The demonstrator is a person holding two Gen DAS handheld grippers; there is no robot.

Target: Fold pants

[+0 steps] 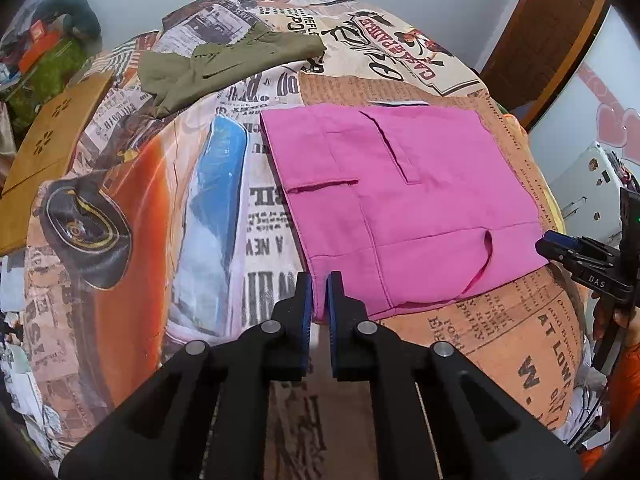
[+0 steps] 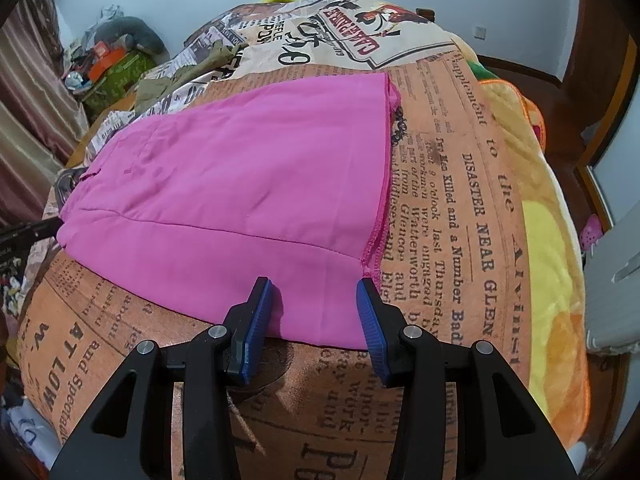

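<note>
I am working over a bed whose bedspread [image 1: 168,216] is printed with old newspaper pages and an orange car; pale walls stand behind it, a curtain [image 2: 28,92] hangs at the left and a dark wooden door frame [image 1: 560,32] at the right. The pink pants [image 1: 400,208] lie folded flat in a rectangle on the right half of the bed, pockets up. An olive garment [image 1: 224,64] lies rumpled at the far side, well apart from them, with open bedspread to the left. My left gripper [image 1: 319,280] sits at the pants' near left corner, its jaws clenched nearly together; whether cloth is pinched between them I cannot tell. My right gripper [image 2: 316,284] hovers at the near right edge, jaws released and standing apart over the pink cloth without pressing it. The heap on the green box [image 2: 120,68] in the far left corner is too small to make out.
</note>
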